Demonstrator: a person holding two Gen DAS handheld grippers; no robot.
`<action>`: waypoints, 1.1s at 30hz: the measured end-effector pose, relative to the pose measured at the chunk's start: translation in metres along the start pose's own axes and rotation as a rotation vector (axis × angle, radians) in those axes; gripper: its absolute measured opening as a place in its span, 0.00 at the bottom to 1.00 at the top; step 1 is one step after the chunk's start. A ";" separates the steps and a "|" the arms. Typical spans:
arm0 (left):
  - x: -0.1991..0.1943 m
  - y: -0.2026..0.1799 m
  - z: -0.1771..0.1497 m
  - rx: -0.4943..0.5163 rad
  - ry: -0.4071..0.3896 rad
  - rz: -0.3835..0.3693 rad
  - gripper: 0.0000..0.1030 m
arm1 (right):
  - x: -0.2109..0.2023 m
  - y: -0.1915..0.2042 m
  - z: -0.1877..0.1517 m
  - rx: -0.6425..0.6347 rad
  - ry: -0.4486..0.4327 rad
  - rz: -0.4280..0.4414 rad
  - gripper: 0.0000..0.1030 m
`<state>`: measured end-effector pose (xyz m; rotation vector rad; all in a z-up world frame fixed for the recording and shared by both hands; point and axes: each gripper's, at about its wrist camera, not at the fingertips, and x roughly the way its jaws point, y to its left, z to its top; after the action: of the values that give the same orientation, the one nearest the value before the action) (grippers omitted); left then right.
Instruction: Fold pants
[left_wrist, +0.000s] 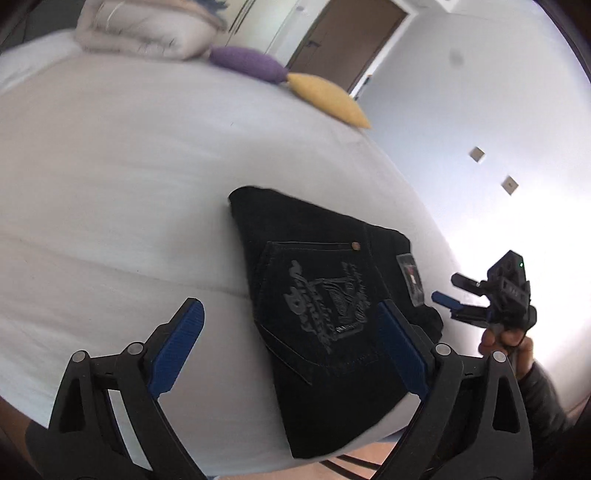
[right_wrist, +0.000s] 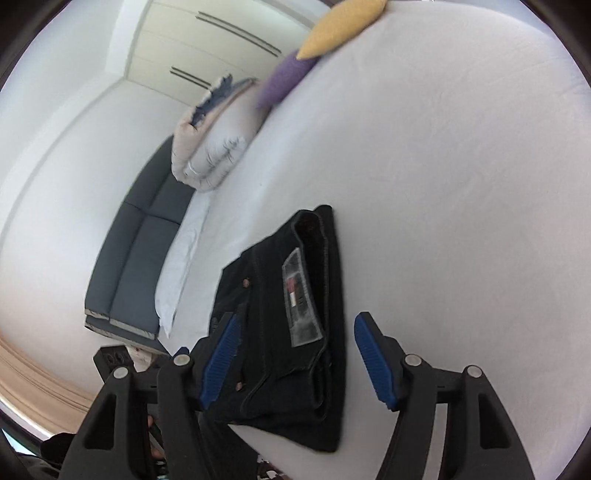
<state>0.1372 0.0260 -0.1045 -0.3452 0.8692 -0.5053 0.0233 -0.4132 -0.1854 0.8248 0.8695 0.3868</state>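
The black pants lie folded into a compact stack near the front edge of the white bed, back pocket with a grey print facing up. In the right wrist view the pants show their waistband label. My left gripper is open and empty, just above and in front of the stack. My right gripper is open and empty, its jaws either side of the stack's near end; it also shows in the left wrist view, held off the bed's right edge.
A folded duvet, a purple cushion and a yellow cushion lie at the far end of the bed. A dark blue sofa stands beside the bed. A door and white wall are beyond.
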 end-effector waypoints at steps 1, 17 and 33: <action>0.007 0.005 0.002 -0.025 0.025 0.002 0.91 | 0.007 -0.002 0.003 0.010 0.017 -0.009 0.66; 0.093 0.003 0.021 -0.105 0.271 -0.046 0.43 | 0.081 0.019 0.025 -0.045 0.177 -0.110 0.35; 0.056 -0.048 0.090 0.075 0.134 -0.035 0.24 | 0.049 0.085 0.058 -0.176 0.030 -0.056 0.18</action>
<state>0.2261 -0.0367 -0.0626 -0.2601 0.9722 -0.5968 0.1006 -0.3572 -0.1234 0.6320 0.8713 0.4210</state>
